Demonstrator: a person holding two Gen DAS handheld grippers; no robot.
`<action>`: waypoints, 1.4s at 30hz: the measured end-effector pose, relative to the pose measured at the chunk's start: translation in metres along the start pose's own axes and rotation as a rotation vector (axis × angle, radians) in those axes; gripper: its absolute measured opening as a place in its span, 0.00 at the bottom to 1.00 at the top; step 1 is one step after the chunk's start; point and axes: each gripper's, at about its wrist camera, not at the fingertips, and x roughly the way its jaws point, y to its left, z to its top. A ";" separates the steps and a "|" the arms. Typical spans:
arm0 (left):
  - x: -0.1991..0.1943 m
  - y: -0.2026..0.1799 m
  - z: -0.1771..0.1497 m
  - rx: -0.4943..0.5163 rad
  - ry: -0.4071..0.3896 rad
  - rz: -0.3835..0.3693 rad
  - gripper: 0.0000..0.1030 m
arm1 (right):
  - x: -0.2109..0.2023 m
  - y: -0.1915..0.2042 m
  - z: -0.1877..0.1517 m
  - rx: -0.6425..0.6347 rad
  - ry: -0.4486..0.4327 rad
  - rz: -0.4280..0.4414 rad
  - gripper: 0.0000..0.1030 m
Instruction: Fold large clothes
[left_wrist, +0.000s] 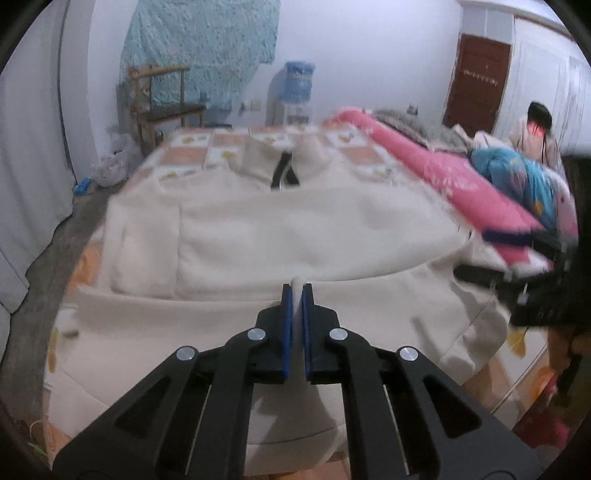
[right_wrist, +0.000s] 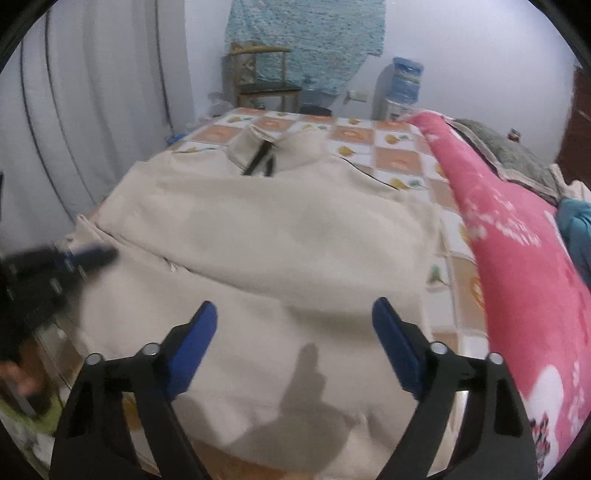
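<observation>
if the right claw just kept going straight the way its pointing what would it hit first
Most likely the cream garment spread on the bed: the right claw is open, angled down over its near part, nothing between the jaws. Exact depth is hard to judge.

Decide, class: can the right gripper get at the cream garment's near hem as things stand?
Probably yes. The right gripper hangs with jaws open above the cream garment, nothing lying between them; the left gripper, shut on a fold, works off to the side.

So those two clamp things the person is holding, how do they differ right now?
The left gripper is shut, pinching a fold of the cream garment; the right gripper is open, with nothing between its blue pads. The left touches the cloth; the right hovers above it. Both are black, blue-padded, aimed over the same garment.
</observation>
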 end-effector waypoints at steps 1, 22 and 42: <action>0.003 0.001 0.003 0.002 -0.004 0.010 0.05 | 0.002 -0.004 -0.003 0.008 0.009 -0.013 0.76; 0.021 0.073 -0.025 -0.083 0.223 0.262 0.35 | 0.035 -0.055 -0.035 0.088 0.117 -0.106 0.36; 0.042 0.099 0.166 -0.076 0.022 0.083 0.81 | 0.061 -0.052 0.169 0.051 0.066 0.172 0.76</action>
